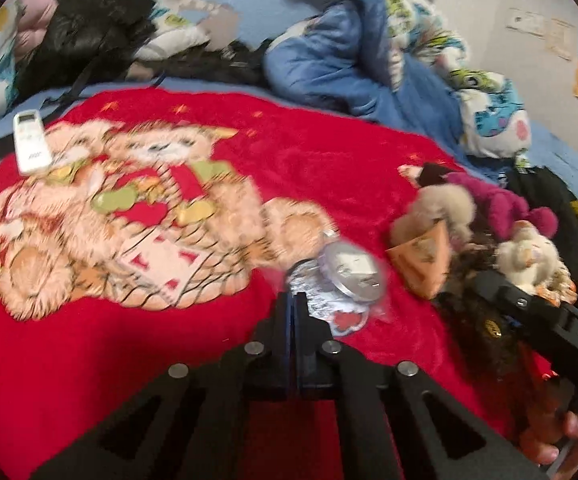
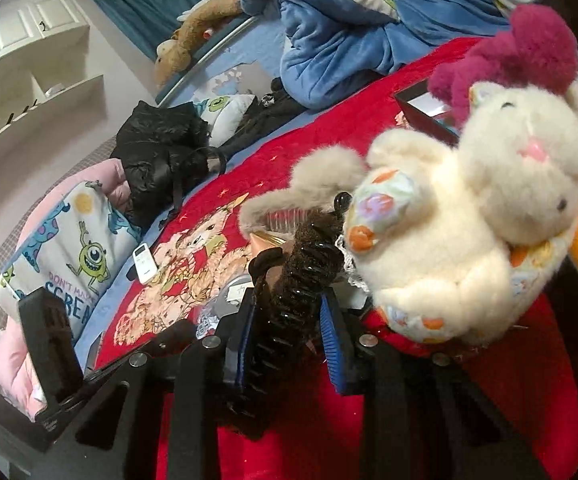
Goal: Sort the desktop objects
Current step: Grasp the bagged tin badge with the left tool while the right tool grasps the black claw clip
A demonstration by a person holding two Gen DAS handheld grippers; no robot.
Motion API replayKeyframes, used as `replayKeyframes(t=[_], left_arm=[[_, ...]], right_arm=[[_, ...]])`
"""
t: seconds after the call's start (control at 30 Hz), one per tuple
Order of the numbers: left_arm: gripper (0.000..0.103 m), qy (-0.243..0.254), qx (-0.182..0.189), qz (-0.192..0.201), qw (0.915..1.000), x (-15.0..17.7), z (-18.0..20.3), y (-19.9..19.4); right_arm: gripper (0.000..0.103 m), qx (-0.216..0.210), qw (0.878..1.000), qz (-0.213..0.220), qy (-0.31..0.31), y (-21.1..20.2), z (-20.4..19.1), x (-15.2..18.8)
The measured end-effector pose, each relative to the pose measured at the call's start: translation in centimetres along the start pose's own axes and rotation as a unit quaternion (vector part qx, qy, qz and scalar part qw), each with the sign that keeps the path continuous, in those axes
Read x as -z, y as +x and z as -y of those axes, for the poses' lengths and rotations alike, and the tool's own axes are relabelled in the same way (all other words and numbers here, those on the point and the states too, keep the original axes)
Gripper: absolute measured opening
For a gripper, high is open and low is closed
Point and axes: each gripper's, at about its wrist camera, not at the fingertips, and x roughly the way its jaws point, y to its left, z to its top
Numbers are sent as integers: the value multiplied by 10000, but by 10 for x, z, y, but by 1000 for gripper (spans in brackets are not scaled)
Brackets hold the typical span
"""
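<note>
While the right gripper grasps the hair clip, we've got it across the body, blue pads pressing both flanks. The clip sits low in the right wrist view, just left of the cream plush rabbit and above the red blanket. Whether it's lifted clear or resting on the pile, we can't tell.

Handling, as we judge it: light, rigid plastic with a fuzzy brown cover, sprung hinge, thin teeth. The glossy teeth look slippery and snappable; the fuzzy spine gives more friction. Best hold is mid-body on the flanks, as now. Avoid squeezing the lever end or it may pop open. Moderate force only.

Orientation: long axis runs roughly along the fingers, away from the camera and tipped slightly right. The black rounded tip points toward the far end, near the rabbit's paw. The teeth row faces left-down in that view.

Left gripper is clenched with nothing between the jaws, hovering over the blanket just beside a round silver tin and some foil wrappers. The left view is blurred, so detail there is soft. The white remote lies well apart at the far left of the blanket.

The plush pile crowds the clip; fur could snag on the teeth.
</note>
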Motion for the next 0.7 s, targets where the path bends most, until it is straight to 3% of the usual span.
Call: replayKeyframes(t=[0.1,0.13,0.17,0.27,0.37,0.43,0.47,0.5,0.53,0.57,0.7], left_arm=[[28,13,3,-19,10000,2,0,0],[45,78,51,-46,9999,3,2,1],[54,167,105,-68,9998,4,6,1],[69,469,41,-150,9988,6,19,5],[73,580,64,-240,9980,5,25,10],[73,536,194,-242,9981,2,25,12],[67,481,292,-228,9982,1,25,12],[60,414,361,-204,9983,0,23,12],[39,375,312,-191,9986,0,22,12],[28,302,288,-175,9990,0,19,11],[13,82,582,-1,9983,-1,10,3]], right_arm=[[29,-15,10000,-30,4,1,0,0],[29,-27,10000,-39,17,2,0,0],[29,-30,10000,-48,30,2,1,0],[29,-49,10000,-65,58,3,2,0],[30,-58,9999,-79,72,3,3,1],[30,-65,9999,-75,94,3,3,1],[30,-75,9999,-75,112,3,4,1],[30,-85,9998,-76,131,3,4,1],[30,-94,9998,-81,149,4,4,1],[30,-100,9998,-89,160,4,5,1],[30,-105,9998,-103,138,3,4,2]])
